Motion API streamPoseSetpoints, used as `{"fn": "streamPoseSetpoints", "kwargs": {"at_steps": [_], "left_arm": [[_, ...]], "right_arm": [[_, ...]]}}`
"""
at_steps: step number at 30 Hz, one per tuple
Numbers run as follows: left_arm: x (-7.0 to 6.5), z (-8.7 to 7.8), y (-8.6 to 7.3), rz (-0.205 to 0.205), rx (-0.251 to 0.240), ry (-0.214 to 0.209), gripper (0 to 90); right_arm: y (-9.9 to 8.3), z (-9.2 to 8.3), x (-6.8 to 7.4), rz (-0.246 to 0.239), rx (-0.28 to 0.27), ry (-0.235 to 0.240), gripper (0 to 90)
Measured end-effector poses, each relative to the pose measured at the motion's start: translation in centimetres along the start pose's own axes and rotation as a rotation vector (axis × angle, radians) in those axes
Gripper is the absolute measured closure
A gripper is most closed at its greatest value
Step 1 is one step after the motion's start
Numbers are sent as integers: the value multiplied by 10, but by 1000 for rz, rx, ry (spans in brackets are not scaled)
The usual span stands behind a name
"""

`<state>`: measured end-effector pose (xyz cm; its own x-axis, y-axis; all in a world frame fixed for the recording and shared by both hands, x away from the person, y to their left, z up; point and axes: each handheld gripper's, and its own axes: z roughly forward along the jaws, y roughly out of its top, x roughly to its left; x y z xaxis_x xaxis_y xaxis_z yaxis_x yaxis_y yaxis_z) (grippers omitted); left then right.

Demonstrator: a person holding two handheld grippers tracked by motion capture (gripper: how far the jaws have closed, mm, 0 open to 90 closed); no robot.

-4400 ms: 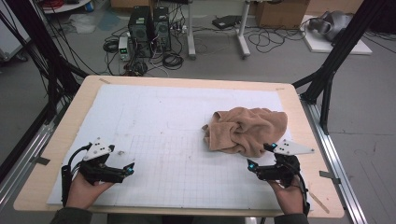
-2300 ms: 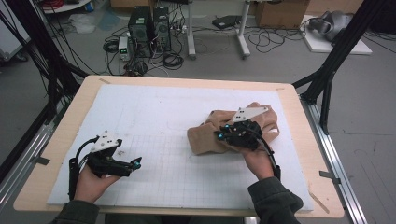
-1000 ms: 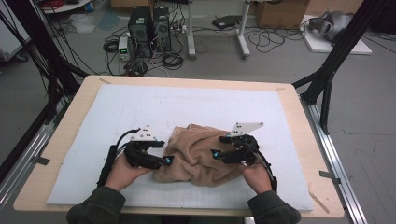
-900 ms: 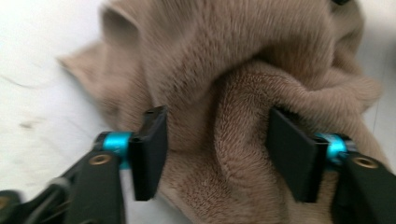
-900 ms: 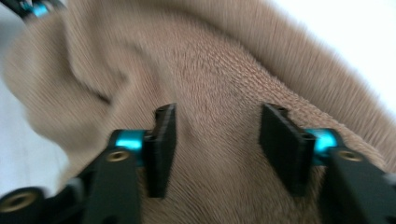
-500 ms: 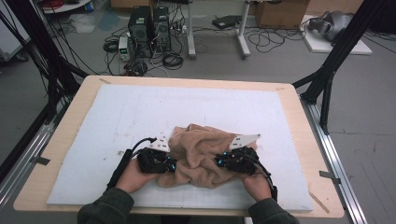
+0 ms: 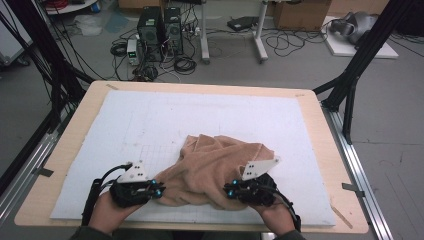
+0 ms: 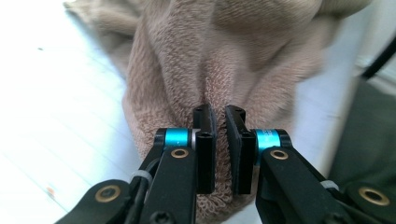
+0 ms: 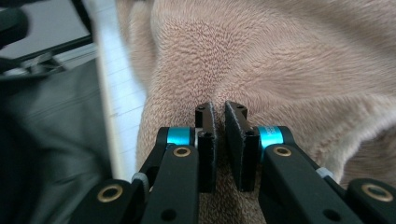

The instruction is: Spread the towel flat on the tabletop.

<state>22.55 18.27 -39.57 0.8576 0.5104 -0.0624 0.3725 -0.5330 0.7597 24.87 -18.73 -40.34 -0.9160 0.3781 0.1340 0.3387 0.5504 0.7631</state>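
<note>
A tan fluffy towel (image 7: pixel 215 165) lies crumpled on the near half of the white mat (image 7: pixel 200 115). My left gripper (image 7: pixel 159 191) is at the towel's near left edge, my right gripper (image 7: pixel 227 191) at its near right edge. In the left gripper view the jaws (image 8: pixel 220 114) have just closed and pinch a fold of the towel (image 8: pixel 224 46). The right gripper view has its jaws (image 9: pixel 219 112) likewise just closed, with a ridge of towel (image 9: pixel 280 60) pressed between the pads. Both hands sit close to the table's front edge.
The mat covers a wooden table (image 7: pixel 75 130) with metal rails along both sides. Black frame legs (image 7: pixel 350 75) stand at the far corners. Beyond the table are computer towers (image 7: pixel 160 25) and cables on the floor.
Both grippers have shut on the towel and drawn back toward the front edge, the left one also moving left. The towel came along and is stretched wider between them.
</note>
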Motion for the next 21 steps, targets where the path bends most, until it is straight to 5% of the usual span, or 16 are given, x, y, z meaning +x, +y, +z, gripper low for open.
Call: {"fn": "streamPoseSetpoints", "kwargs": {"at_steps": [6,9,11,12,16,17,21], "left_arm": [[-8,-9,-10,6,4,8,809],[-4,-9,-7,-22,-35,-19,604],[1,-12,1,-25,-67,-26,561],[3,-13,6,-20,-84,-20,498],[20,-9,28,0,-122,-4,491],[27,-4,33,-10,-131,-12,492],[48,24,45,-50,-155,-31,459]], "right_arm": [[-5,3,19,-10,25,51,776],[2,-5,19,-12,-26,56,696],[6,-10,19,-20,-32,41,683],[14,-19,14,-39,-36,-3,669],[20,-29,-1,-32,-44,-69,621],[18,-31,-16,-13,-44,-107,610],[9,-26,-35,46,-42,-118,607]]}}
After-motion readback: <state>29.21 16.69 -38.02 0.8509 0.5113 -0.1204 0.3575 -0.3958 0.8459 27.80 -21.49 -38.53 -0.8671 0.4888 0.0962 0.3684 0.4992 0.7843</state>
